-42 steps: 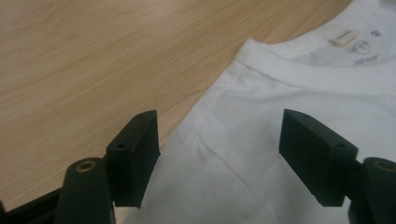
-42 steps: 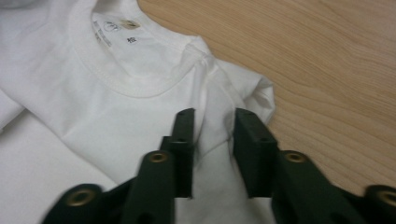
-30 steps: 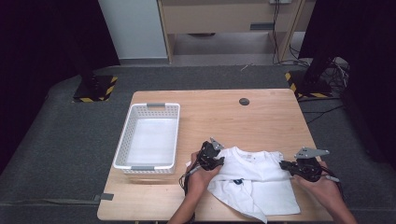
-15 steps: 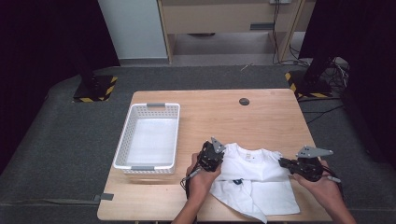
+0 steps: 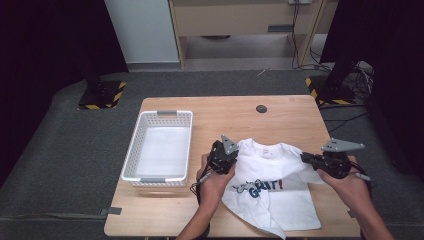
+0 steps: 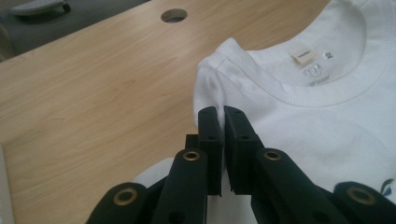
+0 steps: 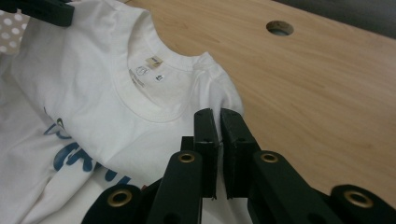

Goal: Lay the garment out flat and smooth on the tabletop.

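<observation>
A white T-shirt [image 5: 270, 192] with blue lettering lies on the near right part of the wooden table [image 5: 290, 120], collar toward the far side. My left gripper [image 5: 236, 156] is shut on the shirt's left shoulder, and the cloth [image 6: 299, 107] is pinched between its jaws [image 6: 220, 114]. My right gripper [image 5: 304, 158] is shut on the other shoulder; a fold of the shirt [image 7: 93, 93] runs between its jaws [image 7: 216, 116]. Both shoulders are raised a little off the table, with the collar spread between them. The left gripper [image 7: 44, 11] appears far off in the right gripper view.
A white perforated basket [image 5: 131, 159] stands empty on the table's left side. A round cable hole [image 5: 261, 108] sits near the far edge. Bare wood lies beyond the shirt. Dark floor and yellow-black striped bases surround the table.
Both hands have risen, and the shirt's shoulders have come up with them. The collar is now spread wider between the two grippers, and the blue print shows.
</observation>
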